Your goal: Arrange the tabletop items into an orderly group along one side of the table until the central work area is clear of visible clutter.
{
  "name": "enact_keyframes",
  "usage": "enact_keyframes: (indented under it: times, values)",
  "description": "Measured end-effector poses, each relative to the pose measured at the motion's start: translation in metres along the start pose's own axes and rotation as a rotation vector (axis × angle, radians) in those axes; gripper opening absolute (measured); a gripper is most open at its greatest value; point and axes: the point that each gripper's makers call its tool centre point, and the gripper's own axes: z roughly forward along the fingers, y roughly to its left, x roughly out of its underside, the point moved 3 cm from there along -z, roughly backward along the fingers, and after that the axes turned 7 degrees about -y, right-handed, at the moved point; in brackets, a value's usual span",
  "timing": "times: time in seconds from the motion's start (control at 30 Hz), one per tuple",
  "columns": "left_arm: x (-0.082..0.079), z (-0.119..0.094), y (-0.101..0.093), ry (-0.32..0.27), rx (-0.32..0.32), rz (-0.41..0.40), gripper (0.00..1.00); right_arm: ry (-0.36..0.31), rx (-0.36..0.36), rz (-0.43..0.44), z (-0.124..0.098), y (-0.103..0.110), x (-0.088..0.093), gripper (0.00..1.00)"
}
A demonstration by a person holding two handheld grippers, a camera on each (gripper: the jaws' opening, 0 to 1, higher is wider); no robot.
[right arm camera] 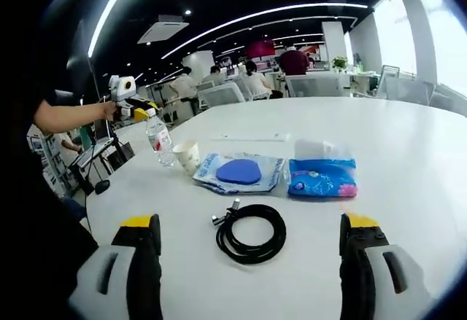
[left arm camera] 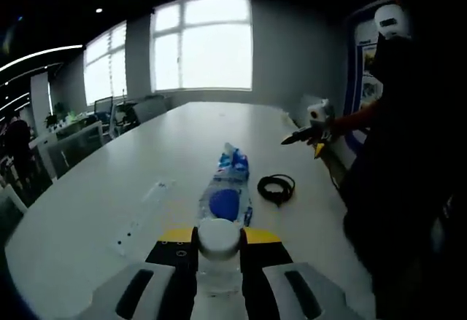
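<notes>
In the left gripper view the left gripper point(left arm camera: 219, 280) is clenched on a water bottle point(left arm camera: 219, 251), whose white cap sits between the yellow-tipped jaws and points at the camera. In the right gripper view the same bottle point(right arm camera: 160, 139) stands upright near the table's left edge, with the left gripper point(right arm camera: 140, 110) at its top and a person's forearm point(right arm camera: 69, 116) reaching in from the left. A paper cup point(right arm camera: 189, 157) stands just beside the bottle. To its right lies a clear pouch point(right arm camera: 239, 172) holding a blue oval, and next to that a blue tissue pack point(right arm camera: 322, 176) with a clear wrapper point(right arm camera: 319, 149) behind it. A coiled black cable point(right arm camera: 250, 232) lies on the white table point(right arm camera: 408, 145), nearer than the pouch, between the jaws of the right gripper point(right arm camera: 252, 262), which are spread wide and hold nothing. In the left gripper view the pouch point(left arm camera: 226, 202) and tissue pack point(left arm camera: 233, 161) lie in a line beyond the bottle, the cable point(left arm camera: 276, 188) to their right. Farther right, the right gripper point(left arm camera: 305, 136) hovers over the table edge, held by a person in dark clothes point(left arm camera: 408, 189). Seated people and chairs fill the office background in the right gripper view.
</notes>
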Motion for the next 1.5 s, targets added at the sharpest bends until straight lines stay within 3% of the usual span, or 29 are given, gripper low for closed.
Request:
enact_keyframes:
  times: [0.27, 0.47, 0.63, 0.87, 1.1, 1.5]
  values:
    - [0.010, 0.002, 0.011, 0.057, 0.040, 0.016, 0.18, 0.018, 0.021, 0.023, 0.002, -0.003, 0.005, 0.98]
    - [0.024, -0.003, 0.034, 0.122, 0.086, 0.052, 0.19, 0.023, 0.033, 0.029, 0.010, -0.008, 0.003, 0.98]
    - [0.029, 0.002, 0.036, 0.146, 0.124, 0.058, 0.19, 0.032, 0.030, 0.026, 0.019, -0.007, 0.002, 0.98]
    - [0.031, 0.003, 0.045, 0.137, 0.135, 0.072, 0.19, 0.035, 0.023, 0.028, 0.022, -0.007, 0.002, 0.98]
    - [0.026, 0.008, 0.033, 0.124, 0.159, 0.056, 0.20, 0.043, 0.022, 0.034, 0.021, -0.006, 0.006, 0.97]
    - [0.021, 0.011, 0.028, 0.095, 0.120, 0.014, 0.22, 0.040, 0.016, 0.048, 0.022, -0.007, 0.009, 0.96]
